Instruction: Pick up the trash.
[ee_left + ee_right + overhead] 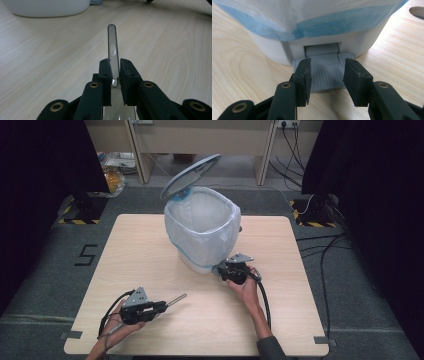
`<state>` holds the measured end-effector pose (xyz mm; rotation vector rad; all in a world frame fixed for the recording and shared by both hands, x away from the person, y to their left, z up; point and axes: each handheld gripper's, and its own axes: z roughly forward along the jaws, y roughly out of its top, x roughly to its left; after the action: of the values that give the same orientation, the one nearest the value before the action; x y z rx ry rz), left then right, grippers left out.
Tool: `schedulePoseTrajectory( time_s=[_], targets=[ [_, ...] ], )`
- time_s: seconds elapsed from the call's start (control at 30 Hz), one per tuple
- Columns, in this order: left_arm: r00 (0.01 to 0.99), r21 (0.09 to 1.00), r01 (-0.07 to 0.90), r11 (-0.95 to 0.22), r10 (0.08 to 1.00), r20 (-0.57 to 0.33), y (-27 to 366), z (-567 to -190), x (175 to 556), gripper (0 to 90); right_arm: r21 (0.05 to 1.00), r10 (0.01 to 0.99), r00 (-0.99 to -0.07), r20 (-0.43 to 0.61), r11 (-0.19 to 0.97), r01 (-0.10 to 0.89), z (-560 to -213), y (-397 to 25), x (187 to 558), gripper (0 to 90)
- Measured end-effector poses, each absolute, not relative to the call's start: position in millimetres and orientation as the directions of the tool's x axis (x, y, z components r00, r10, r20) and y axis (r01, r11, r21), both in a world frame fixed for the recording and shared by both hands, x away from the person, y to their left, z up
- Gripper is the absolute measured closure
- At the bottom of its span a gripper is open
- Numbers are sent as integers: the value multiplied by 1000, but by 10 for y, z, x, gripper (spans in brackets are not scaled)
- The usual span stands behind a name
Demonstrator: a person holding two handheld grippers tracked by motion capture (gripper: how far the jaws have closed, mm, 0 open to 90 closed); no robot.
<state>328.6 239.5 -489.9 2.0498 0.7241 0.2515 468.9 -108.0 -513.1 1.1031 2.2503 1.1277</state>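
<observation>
White plastic pedal bin (pixel 202 232) with blue-edged liner stands mid-worktop (pixel 300 320), lid already raised; the right claw (pixel 325 75), spread, presses its grey pedal (pixel 325 77), while the left claw (pixel 113 72) pinches a metal spoon (pixel 112 47) well short of the bin, not yet dropped in.

Pale wood table (pixel 150 235) with rounded corners, set on grey carpet (pixel 45 285) marked with a black "5" (pixel 86 255) at the left. Flanked by black curtains (pixel 35 160) on both sides, with yellow-and-black hazard tape (pixel 78 221) at dark stand bases (pixel 87 205) and black cables (pixel 325 255) trailing across the floor at right. Behind, light wooden furniture legs (pixel 141 150), a crumpled plastic bag (pixel 114 172) and a wall socket (pixel 286 123) with plugged leads.
</observation>
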Motion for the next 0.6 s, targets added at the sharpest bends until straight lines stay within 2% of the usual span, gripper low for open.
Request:
schedulePoseTrajectory(
  time_s=[0.6],
  targets=[
    [804, 870, 341, -356, 591, -73, 2341, -4443, 3458, 797, 800, 788, -616, 4, 367, 474, -5131, -1083, 4689, 573]
  ],
)
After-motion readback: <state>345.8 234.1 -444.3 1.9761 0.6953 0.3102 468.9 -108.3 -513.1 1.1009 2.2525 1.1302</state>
